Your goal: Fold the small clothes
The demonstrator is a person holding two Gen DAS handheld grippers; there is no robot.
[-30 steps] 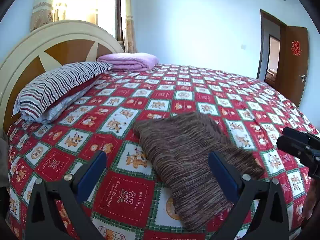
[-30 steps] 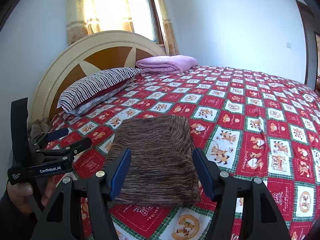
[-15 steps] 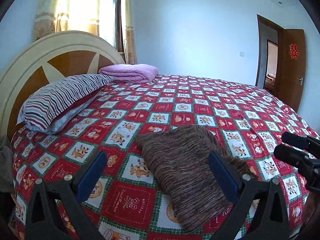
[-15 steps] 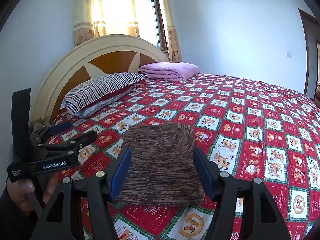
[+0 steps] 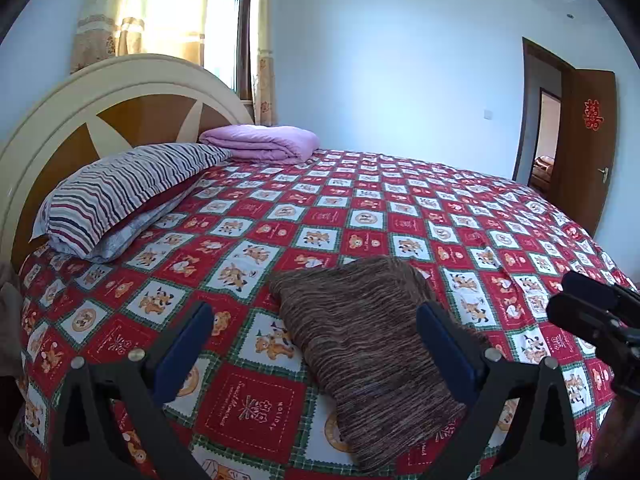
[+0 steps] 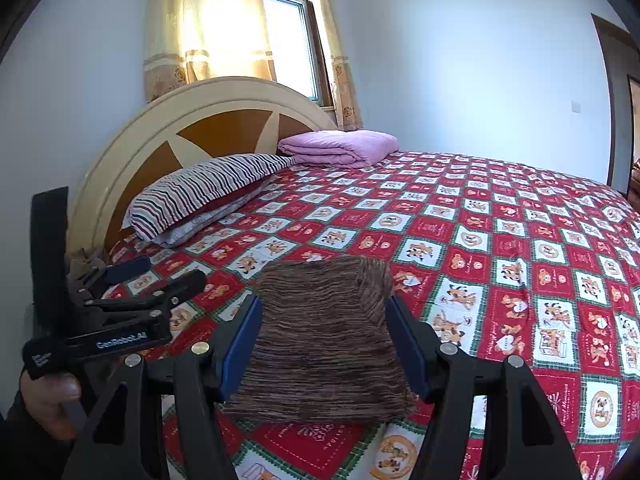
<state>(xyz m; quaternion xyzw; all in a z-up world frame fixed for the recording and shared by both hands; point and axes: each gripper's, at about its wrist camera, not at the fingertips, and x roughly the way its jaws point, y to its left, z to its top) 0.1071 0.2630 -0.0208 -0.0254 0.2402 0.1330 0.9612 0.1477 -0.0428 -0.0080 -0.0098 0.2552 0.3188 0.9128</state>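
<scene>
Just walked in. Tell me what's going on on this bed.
A person holds a hand-held gripper in each hand over a bed with a red patterned cover. A brown striped knit garment lies folded flat on the cover near its edge. The left hand-held gripper and the right hand-held gripper both stand open with nothing in them. A striped pillow and a folded purple blanket sit by the headboard.

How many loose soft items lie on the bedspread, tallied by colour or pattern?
Brown striped knit garment: 1
Striped pillow: 1
Grey patterned pillow under it: 1
Folded purple blanket: 1
Total: 4
</scene>
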